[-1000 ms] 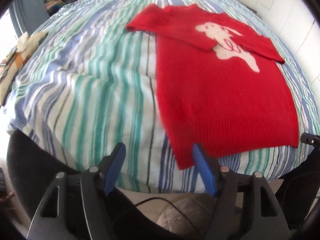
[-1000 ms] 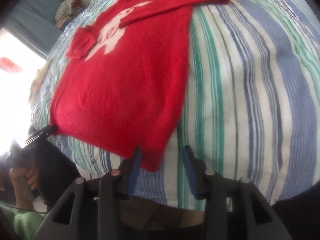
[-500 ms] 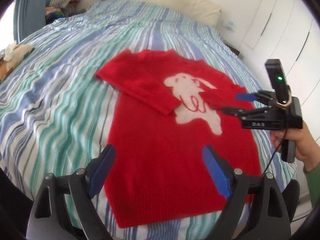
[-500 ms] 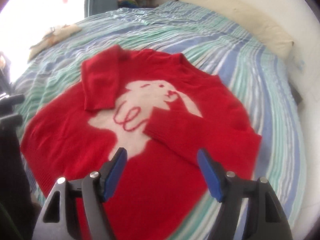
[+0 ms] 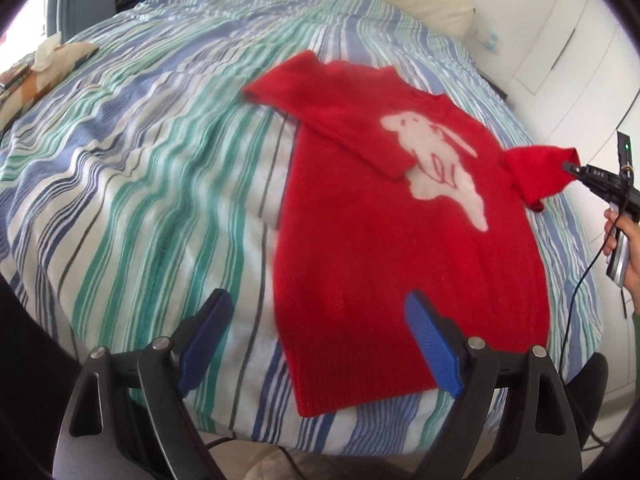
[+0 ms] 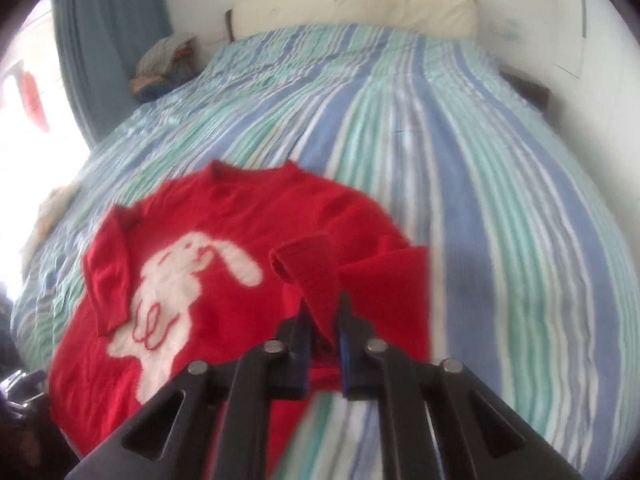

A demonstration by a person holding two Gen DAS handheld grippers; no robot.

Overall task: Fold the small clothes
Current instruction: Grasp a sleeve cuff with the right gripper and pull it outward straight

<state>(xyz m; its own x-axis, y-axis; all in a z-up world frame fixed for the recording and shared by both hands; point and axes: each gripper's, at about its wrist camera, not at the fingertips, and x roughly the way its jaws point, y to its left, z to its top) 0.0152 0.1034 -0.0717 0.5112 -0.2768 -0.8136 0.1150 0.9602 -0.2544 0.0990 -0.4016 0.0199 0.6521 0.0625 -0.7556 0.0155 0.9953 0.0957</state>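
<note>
A small red sweater (image 5: 400, 240) with a white rabbit on its front lies flat on the striped bed (image 5: 140, 160). One sleeve is folded across the chest. My left gripper (image 5: 320, 340) is open and empty above the sweater's hem. My right gripper (image 6: 324, 320) is shut on the other sleeve's cuff (image 6: 312, 272) and holds it lifted off the sweater (image 6: 200, 280). In the left wrist view the right gripper (image 5: 572, 170) shows at the right edge with the sleeve (image 5: 536, 172) pinched in it.
A cream pillow (image 6: 360, 8) lies at the head of the bed. A pile of clothes (image 6: 168, 64) sits by the blue curtain (image 6: 108, 40). A folded cloth (image 5: 44, 64) lies at the bed's left edge. White cupboards (image 5: 580, 40) stand on the right.
Both grippers rose from the sweater's hem. My right gripper moved over the chest, shut on the sleeve cuff and lifted it. My left gripper stayed open and shifted left.
</note>
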